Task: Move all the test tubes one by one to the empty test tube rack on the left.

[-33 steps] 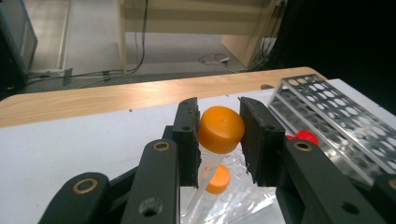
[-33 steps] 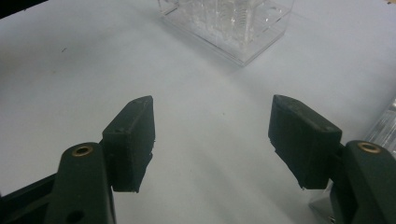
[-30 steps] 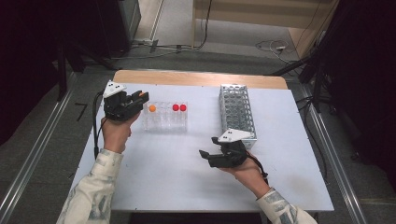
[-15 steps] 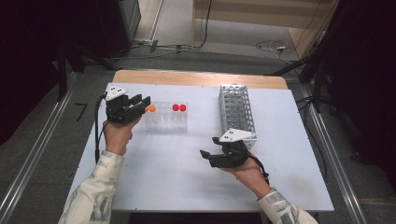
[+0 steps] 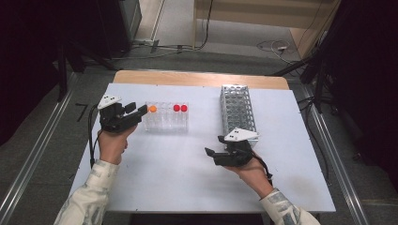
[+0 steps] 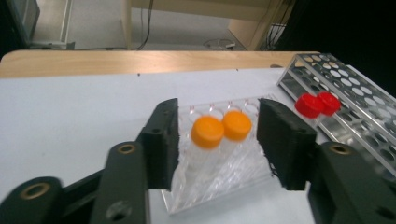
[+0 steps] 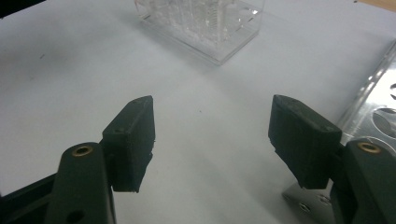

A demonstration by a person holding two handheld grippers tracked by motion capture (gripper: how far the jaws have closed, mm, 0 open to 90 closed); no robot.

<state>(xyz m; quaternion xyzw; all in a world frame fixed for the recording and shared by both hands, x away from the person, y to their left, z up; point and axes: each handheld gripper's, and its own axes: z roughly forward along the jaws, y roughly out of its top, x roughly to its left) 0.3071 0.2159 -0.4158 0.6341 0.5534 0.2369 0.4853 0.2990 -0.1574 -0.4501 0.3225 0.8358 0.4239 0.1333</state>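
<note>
Scene: a white tabletop (image 5: 164, 178) seen from above, with a person's two forearms in pale sleeves coming in from the near edge, each hand holding a black two-jaw tool.
Thing in hand: a clear plastic tube with an orange screw cap (image 6: 207, 132), standing upright at the left end of a clear plastic rack (image 5: 166, 123) towards the left of the tabletop; a second orange-capped tube (image 6: 236, 125) stands just behind it.
Other tubes: two clear tubes with red caps (image 5: 180, 108) stand at the rack's right end.
Metal rack: a perforated silver metal rack (image 5: 238, 110) lies to the right, well apart from the clear one.
Left tool (image 6: 218, 140): its jaws have just been opening and now stand part-way apart, one on each side of the near orange cap, not pressing on it.
Right tool (image 7: 212, 135): jaws wide with nothing between them, held low over bare tabletop near the metal rack.
Step in hand: most likely lining up to grip the near orange-capped tube.
Doing it well: centre the jaws on the near cap alone, so the far pad slips between the two orange caps. Come in level, close on the cap or just below it, then lift straight up so the clear rack is not dragged along.
Risk: pinching both caps at once, or tipping the light rack.
</note>
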